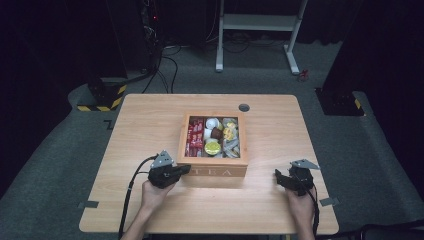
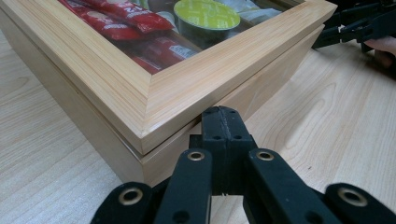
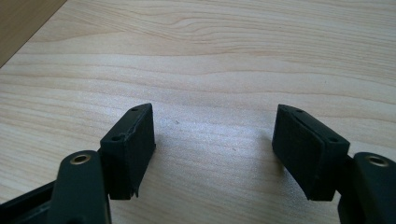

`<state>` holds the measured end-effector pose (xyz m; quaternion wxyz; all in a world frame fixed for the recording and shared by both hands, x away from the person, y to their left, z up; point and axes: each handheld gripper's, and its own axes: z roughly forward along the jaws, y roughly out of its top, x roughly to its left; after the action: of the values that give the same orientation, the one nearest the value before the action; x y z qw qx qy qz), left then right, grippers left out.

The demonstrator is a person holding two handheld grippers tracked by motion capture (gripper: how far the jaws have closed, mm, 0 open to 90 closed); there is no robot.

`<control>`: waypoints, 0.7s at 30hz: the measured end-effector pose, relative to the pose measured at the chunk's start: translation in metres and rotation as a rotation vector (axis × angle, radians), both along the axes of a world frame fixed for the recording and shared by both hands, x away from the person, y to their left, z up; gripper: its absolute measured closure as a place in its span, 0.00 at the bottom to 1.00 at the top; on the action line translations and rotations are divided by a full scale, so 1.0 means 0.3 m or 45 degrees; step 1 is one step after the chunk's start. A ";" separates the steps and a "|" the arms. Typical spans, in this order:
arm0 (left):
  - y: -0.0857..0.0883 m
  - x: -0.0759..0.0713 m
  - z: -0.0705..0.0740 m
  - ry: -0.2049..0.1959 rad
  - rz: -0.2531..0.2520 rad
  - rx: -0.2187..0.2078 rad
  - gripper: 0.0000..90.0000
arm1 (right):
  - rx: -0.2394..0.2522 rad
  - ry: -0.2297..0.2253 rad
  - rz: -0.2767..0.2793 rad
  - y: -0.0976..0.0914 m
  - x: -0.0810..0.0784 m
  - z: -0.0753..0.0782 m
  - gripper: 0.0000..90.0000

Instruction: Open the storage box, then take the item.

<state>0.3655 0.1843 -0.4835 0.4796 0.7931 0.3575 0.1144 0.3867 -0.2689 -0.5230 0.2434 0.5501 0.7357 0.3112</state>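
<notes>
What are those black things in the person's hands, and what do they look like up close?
Each is a hand-held tool, left and right: matt black, two flat blocky jaws on hinged arms with brass-ringed rivets. A grey three-cornered plate sits on top, and a black cable trails back along the forearm. No sleeves reach the forearms.

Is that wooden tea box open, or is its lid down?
Shut. The wooden tea box has its glass-topped lid lying flat on the base, only a thin seam between them; the packets show through the glass.
</notes>
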 end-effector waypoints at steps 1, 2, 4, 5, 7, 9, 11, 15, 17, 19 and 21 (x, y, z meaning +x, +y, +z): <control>0.001 0.002 0.001 -0.010 -0.001 0.003 1.00 | 0.001 0.001 -0.001 0.000 0.000 0.000 0.33; 0.000 0.000 0.002 -0.005 0.004 -0.010 1.00 | 0.001 0.001 -0.001 0.000 0.000 0.000 0.33; 0.002 0.000 0.006 -0.010 0.000 -0.009 1.00 | 0.002 0.001 -0.002 0.000 0.000 0.000 0.33; 0.001 0.000 0.007 -0.012 0.003 -0.015 1.00 | 0.001 0.001 -0.001 0.000 0.000 0.000 0.33; 0.001 0.001 0.010 -0.017 0.003 -0.015 1.00 | 0.001 0.001 -0.001 0.000 0.000 0.000 0.33; -0.001 0.001 0.013 -0.019 0.005 -0.019 1.00 | 0.001 0.001 -0.001 0.000 0.000 0.000 0.33; 0.000 0.000 0.018 -0.024 0.004 -0.014 1.00 | 0.001 0.001 -0.001 0.000 0.000 0.000 0.33; -0.002 0.001 0.026 -0.032 0.009 -0.026 1.00 | 0.001 0.001 -0.002 0.000 0.000 0.000 0.33; -0.003 0.004 0.035 -0.041 0.010 -0.029 1.00 | 0.001 0.001 -0.001 0.000 0.000 0.000 0.33; -0.006 0.006 0.041 -0.035 0.010 -0.030 1.00 | 0.000 0.000 0.000 0.000 0.000 0.000 0.33; -0.008 0.007 0.045 -0.038 0.013 -0.025 1.00 | 0.001 0.001 -0.001 0.000 0.000 0.000 0.33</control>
<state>0.3677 0.1818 -0.4700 0.4921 0.7847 0.3557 0.1251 0.3866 -0.2688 -0.5230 0.2431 0.5508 0.7353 0.3113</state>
